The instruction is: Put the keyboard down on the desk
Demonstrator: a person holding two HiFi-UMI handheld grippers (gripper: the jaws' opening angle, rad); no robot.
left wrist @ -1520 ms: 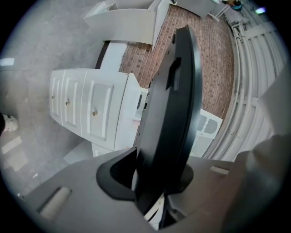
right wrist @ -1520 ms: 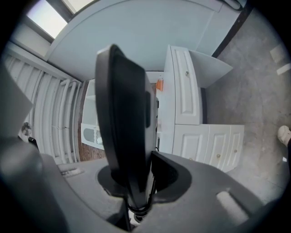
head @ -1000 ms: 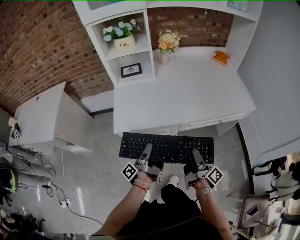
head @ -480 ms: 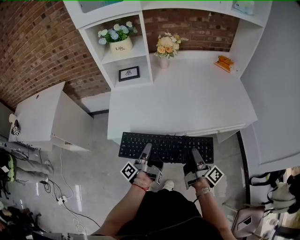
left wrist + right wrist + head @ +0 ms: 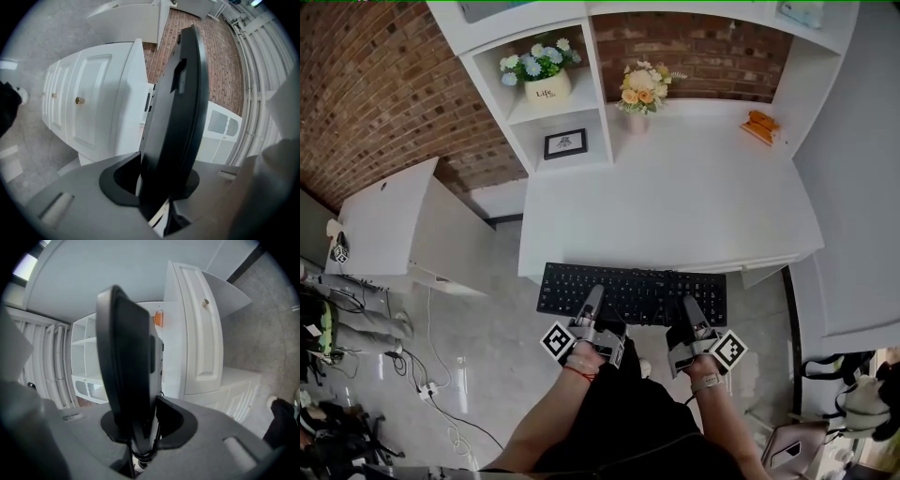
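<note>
A black keyboard (image 5: 633, 292) hangs level in the air just in front of the white desk (image 5: 675, 211), over the floor. My left gripper (image 5: 593, 302) is shut on its near edge toward the left end, and my right gripper (image 5: 690, 312) is shut on the near edge toward the right end. In the left gripper view the keyboard (image 5: 176, 117) stands edge-on between the jaws; the right gripper view shows the same, the keyboard (image 5: 129, 376) pinched between the jaws with its cable bunched below. The desk top is bare in the middle.
At the back of the desk stand a flower vase (image 5: 636, 120) and an orange object (image 5: 759, 127). A shelf unit holds a flower pot (image 5: 547, 86) and a small frame (image 5: 565, 143). A white side cabinet (image 5: 403, 230) is at left; cables and a power strip (image 5: 427, 389) lie on the floor.
The keyboard and both grippers stay at the same place in the view. The desk has drifted slightly nearer and rightward as the head moved.
</note>
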